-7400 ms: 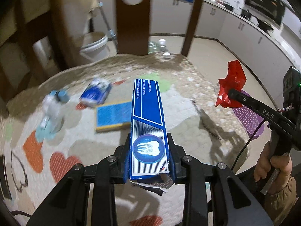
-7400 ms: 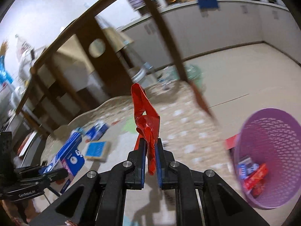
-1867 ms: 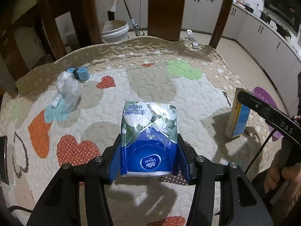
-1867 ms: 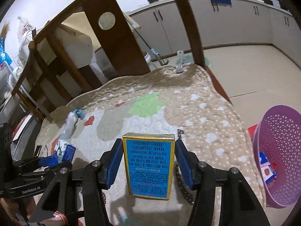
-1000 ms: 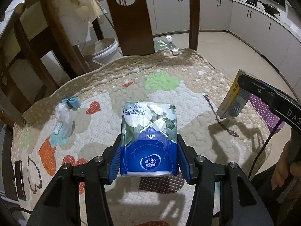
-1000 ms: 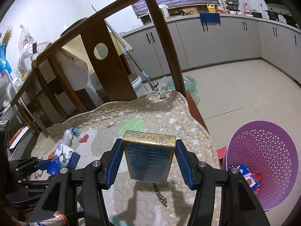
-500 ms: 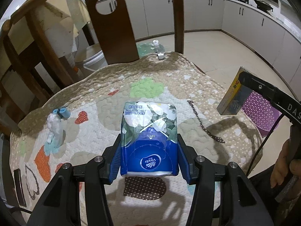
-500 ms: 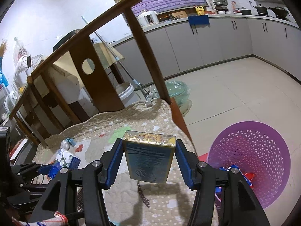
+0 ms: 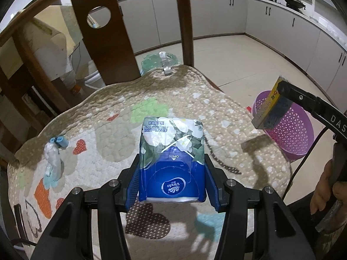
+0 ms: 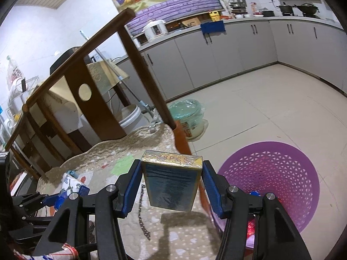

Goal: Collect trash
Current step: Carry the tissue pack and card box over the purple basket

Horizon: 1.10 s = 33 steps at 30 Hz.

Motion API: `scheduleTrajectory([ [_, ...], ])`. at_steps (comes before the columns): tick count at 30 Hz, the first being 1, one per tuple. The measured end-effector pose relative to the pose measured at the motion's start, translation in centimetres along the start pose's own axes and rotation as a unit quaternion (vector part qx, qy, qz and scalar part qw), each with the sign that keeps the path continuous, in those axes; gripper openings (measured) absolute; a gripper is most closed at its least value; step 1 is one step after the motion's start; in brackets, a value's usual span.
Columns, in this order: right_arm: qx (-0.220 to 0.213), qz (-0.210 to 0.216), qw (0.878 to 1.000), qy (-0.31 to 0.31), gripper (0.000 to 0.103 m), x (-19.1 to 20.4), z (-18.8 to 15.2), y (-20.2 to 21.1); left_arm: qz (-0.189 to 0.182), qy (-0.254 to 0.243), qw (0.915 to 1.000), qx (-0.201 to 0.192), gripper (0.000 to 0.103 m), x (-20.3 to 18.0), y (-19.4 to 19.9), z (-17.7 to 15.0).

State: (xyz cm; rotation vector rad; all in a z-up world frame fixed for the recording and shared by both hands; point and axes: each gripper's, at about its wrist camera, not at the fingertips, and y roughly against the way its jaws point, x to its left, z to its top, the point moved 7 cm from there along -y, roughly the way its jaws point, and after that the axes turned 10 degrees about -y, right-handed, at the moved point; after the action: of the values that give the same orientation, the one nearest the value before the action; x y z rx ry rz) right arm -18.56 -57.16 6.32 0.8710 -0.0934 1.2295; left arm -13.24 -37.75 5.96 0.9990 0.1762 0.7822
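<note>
A: Trash, item one: the tissue pack (image 9: 172, 158) sits clamped between the blue pads (image 9: 133, 181) of my left gripper (image 9: 172, 182), lifted clear of the quilted cover (image 9: 112, 134) below it. Is that how you read it?

B: Yes. From my seat the pack stands upright in the jaws, its logo end nearest the camera. Beyond the left gripper's tips and off to its left, a crumpled plastic bottle (image 9: 53, 157) with a blue cap lies on the cover, well apart from the pack.

A: Item two: the yellow-edged box (image 10: 172, 182). I have it gripped by its two sides in my right gripper (image 10: 172, 184), tilted slightly, not touching the cover.

B: Agreed. In the left wrist view that box (image 9: 270, 108) shows to the right of the left gripper, in front of the purple basket (image 9: 303, 143).

A: Where does the basket lie for the right gripper?

B: The basket (image 10: 282, 173) stands on the floor ahead of the right gripper and to its right, beside the cover's edge. Some wrappers show low in it, mostly hidden behind the gripper's arm. A wooden chair back (image 10: 95, 99) rises past the far edge of the cover.

A: My hand (image 9: 325, 190) on the right gripper's handle shows at the lower right of the left view.
</note>
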Motion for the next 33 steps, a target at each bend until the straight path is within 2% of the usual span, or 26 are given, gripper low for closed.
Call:
scheduleTrajectory([
  [33,-0.058,-0.037,0.993,-0.099,0.06,-8.2,3.3,3.9,-0.053,-0.067,0.9949,-0.053,0.051,-8.4,1.0,7.0],
])
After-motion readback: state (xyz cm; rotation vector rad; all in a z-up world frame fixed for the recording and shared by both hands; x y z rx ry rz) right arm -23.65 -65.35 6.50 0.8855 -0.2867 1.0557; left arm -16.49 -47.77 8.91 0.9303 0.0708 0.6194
